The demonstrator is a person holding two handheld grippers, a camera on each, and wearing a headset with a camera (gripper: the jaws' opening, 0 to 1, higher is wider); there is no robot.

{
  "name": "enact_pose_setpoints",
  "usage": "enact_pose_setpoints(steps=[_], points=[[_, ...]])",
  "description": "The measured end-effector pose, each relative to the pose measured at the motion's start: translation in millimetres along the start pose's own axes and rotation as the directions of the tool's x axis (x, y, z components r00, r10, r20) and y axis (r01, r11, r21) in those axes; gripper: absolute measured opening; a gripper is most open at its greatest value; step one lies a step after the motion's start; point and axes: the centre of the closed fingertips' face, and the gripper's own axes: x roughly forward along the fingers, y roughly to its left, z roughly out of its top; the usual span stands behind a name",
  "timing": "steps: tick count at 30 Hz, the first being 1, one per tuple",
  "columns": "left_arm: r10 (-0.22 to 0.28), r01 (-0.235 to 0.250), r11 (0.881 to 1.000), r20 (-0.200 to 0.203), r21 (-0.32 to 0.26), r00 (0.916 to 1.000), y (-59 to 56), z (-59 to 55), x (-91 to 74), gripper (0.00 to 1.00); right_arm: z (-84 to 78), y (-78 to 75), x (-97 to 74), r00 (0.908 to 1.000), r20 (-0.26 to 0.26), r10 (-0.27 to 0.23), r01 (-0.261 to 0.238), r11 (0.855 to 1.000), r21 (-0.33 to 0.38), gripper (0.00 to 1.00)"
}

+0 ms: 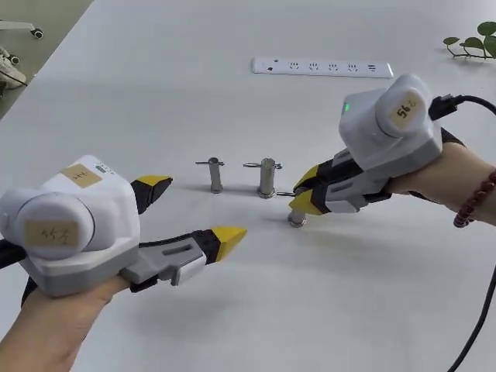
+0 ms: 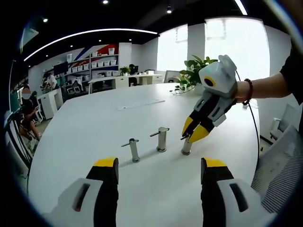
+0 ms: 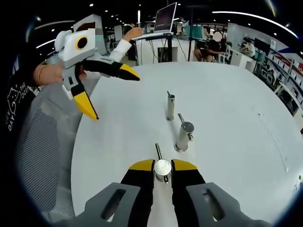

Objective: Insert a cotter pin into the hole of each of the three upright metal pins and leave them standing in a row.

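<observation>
The right gripper clasps the near pin; the middle pin and left pin stand free; the left gripper gapes.

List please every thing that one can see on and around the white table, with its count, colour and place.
table: one, white, under everything
metal pins: three, silver, upright in a row at mid-table
cotter pins: three, silver, one crosswise at the top of each metal pin
power strip: one, white, far side of the table
plant: one, green, far right corner
chair: one, grey mesh, beside the table
cable: one, black, trailing from the right gripper
bracelet: one, dark red beads, right wrist
left gripper: one, white with yellow tips, open, near left
right gripper: one, same colours, shut on the right-end metal pin
hands: two, one on each gripper
</observation>
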Motion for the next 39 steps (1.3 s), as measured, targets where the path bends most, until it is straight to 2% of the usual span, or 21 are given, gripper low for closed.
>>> enact_pose_setpoints(steps=[9,15,20,25,28,39], points=[[0.002,-0.002,1.0,0.0,-0.004,1.0,3.0,-1.7,-1.4,0.71,1.7,-4.1,-2.0,1.0,0.002,-0.004,0.004,1.0,-0.006,0.08],[0.001,-0.001,1.0,-0.004,-0.009,1.0,5.0,-4.2,-1.1,0.73,-2.7,-15.2,-4.8,0.9998,-0.008,-0.02,0.019,1.0,-0.009,0.08],[-0.008,0.008,1.0,0.003,-0.01,1.0,4.0,-2.6,-0.6,0.77,-6.8,-24.2,-7.8,0.9994,-0.011,-0.033,0.033,0.999,-0.002,0.08],[-0.017,0.017,1.0,-0.008,-0.016,0.9998,1.9,-5.5,0.4,0.8,-9.0,-34.0,-11.4,0.999,-0.016,-0.042,0.042,0.999,0.003,0.08],[-0.02,0.02,1.0,0.004,-0.019,0.9998,0.5,-3.6,0.4,0.81,-8.4,-39.2,-13.2,0.9988,-0.014,-0.046,0.046,0.999,0.003,0.08],[-0.024,0.024,0.999,0.002,-0.02,0.9997,2.1,-4.3,2.3,0.85,-10.6,-48.9,-11.7,0.9989,-0.023,-0.042,0.042,0.999,-0.005,0.08]])
